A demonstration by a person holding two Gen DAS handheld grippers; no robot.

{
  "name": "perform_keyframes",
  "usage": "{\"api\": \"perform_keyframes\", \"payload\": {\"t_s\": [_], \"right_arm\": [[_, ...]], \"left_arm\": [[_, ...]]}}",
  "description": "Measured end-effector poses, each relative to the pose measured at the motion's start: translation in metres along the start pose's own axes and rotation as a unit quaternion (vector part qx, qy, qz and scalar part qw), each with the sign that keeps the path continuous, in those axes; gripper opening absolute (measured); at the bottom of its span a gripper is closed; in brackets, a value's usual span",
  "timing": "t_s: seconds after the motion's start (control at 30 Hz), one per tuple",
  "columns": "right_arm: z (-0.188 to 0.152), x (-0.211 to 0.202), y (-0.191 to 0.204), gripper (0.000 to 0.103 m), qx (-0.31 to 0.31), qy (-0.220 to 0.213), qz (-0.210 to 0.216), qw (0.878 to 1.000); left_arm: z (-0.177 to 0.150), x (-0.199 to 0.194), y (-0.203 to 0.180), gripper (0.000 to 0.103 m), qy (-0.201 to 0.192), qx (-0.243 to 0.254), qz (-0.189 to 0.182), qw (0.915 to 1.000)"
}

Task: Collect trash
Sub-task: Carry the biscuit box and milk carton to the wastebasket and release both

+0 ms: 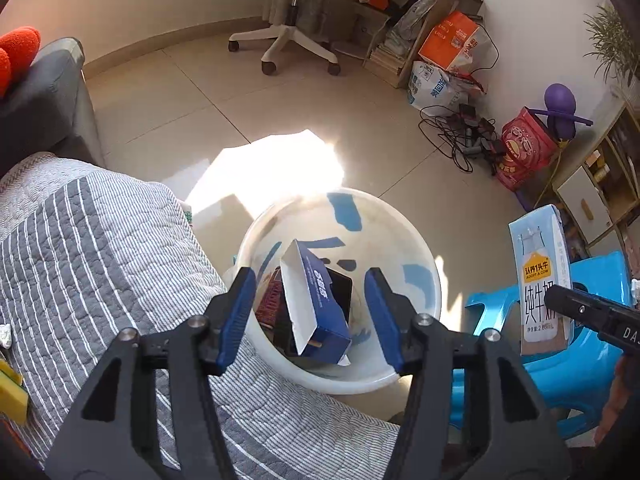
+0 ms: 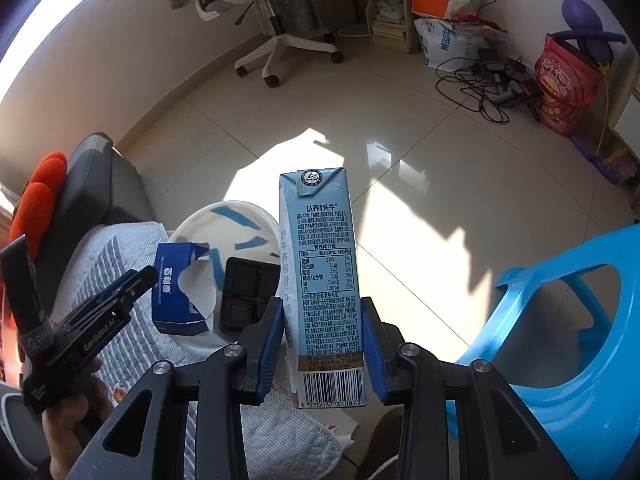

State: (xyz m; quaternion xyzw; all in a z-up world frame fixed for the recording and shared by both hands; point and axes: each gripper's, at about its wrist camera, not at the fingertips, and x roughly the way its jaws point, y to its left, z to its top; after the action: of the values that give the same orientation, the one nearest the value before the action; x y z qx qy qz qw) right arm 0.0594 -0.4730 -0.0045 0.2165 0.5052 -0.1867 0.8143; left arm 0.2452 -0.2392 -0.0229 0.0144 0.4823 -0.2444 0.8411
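Carton (image 2: pixel 326 280) is clamped upright by R gripper (image 2: pixel 323 344); L gripper (image 1: pixel 311 312) is held wide open, empty, above bin (image 1: pixel 400 376) w/ box (image 1: pixel 320 304).

Right gripper (image 2: pixel 322 344) clamped on milk carton (image 2: pixel 326 280), blue pads against both its sides; carton upright, nutrition panel and barcode facing camera. Left of carton: white bin (image 2: pixel 224 220) on tiled floor (image 2: pixel 420 208), holding torn blue box (image 2: pixel 176 288) and black plastic tray (image 2: pixel 248 300). Left gripper (image 2: pixel 136 280) just beside blue box, over striped grey quilt (image 2: pixel 100 264); fingers together as far as visible. Blue plastic stool (image 2: pixel 560 320) at right edge. Office chair (image 2: pixel 280 12) near far wall
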Motion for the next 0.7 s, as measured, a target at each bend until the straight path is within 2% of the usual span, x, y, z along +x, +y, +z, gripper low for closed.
{"api": "perform_keyframes", "payload": {"t_s": [0.03, 0.17, 0.2, 0.23, 0.3, 0.47, 0.7], "right_arm": [[0.000, 0.001, -0.001, 0.038, 0.002, 0.001, 0.000, 1.000], [-0.001, 0.002, 0.002, 0.038, 0.004, 0.003, -0.001, 1.000], [-0.001, 0.002, 0.003, 0.038, 0.004, 0.003, -0.002, 1.000], [-0.001, 0.003, 0.004, 0.038, 0.004, 0.003, -0.002, 1.000], [-0.001, 0.005, 0.008, 0.038, 0.003, 0.006, -0.002, 1.000], [0.000, 0.014, 0.020, 0.038, -0.003, 0.014, -0.003, 1.000], [0.000, 0.030, 0.047, 0.038, -0.027, 0.020, -0.011, 0.999]], "left_arm": [[-0.002, -0.005, 0.005, 0.072, -0.005, -0.003, 0.005, 1.0000], [-0.013, -0.025, 0.026, 0.077, -0.011, -0.012, 0.014, 0.9998], [-0.017, -0.030, 0.032, 0.084, -0.009, -0.016, 0.020, 0.9996], [-0.021, -0.033, 0.037, 0.087, -0.008, -0.018, 0.026, 0.9995], [-0.032, -0.042, 0.047, 0.087, -0.003, -0.017, 0.036, 0.9992], [-0.061, -0.058, 0.068, 0.096, 0.022, -0.013, 0.063, 0.9977], [-0.092, -0.089, 0.107, 0.099, 0.023, -0.040, 0.101, 0.9938]]}}
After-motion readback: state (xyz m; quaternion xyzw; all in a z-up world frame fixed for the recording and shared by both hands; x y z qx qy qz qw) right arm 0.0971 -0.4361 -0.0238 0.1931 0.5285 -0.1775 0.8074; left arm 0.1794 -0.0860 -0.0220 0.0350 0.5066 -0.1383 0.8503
